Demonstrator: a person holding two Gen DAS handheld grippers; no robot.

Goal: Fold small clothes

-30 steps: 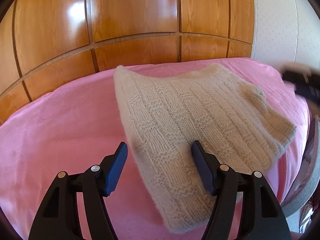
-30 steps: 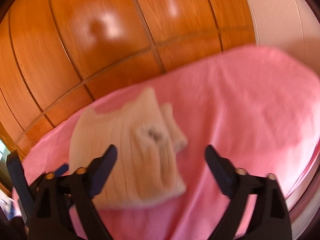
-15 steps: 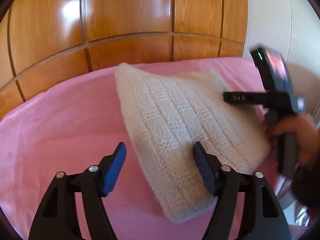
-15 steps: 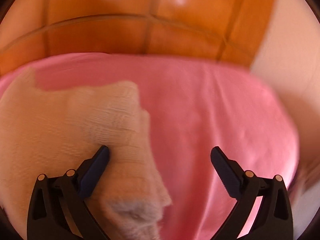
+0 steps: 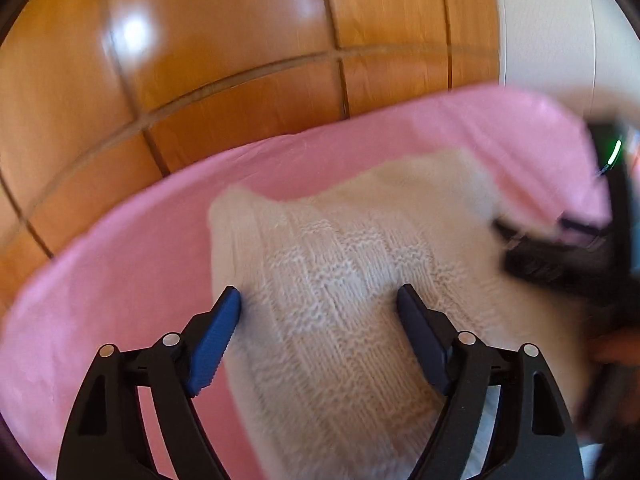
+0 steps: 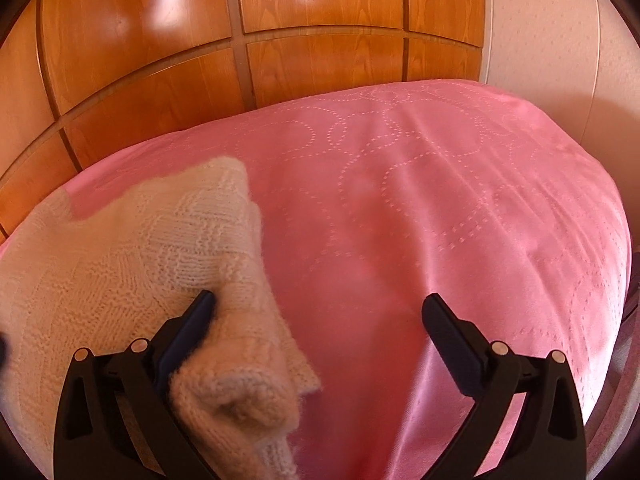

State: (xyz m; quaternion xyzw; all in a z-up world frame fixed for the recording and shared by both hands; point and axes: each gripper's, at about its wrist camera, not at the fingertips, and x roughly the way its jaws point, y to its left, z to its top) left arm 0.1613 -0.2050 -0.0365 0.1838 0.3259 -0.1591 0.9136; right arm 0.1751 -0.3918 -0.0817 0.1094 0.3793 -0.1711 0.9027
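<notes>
Knit top (image 6: 120,264): cream wool-like yarn, chunky block-and-rib texture, fuzzy, matt. Bedspread (image 6: 440,208): pink cloth, smooth, slight satin sheen, stitched dotted circles. Headboard (image 6: 200,40): orange-brown wood panels, lacquered, glossy glare spots. Left tongs (image 5: 318,310) and right tongs (image 6: 316,322): matt black plastic, silver metal rivets, ribbed blue pads.

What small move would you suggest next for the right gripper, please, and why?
Probably closing the right gripper on the cream knitted garment's right-hand edge. Its jaws stand wide open with that edge and a rolled cuff between them on the pink bedspread, nothing gripped. The left gripper, jaws just opening, holds nothing.
</notes>
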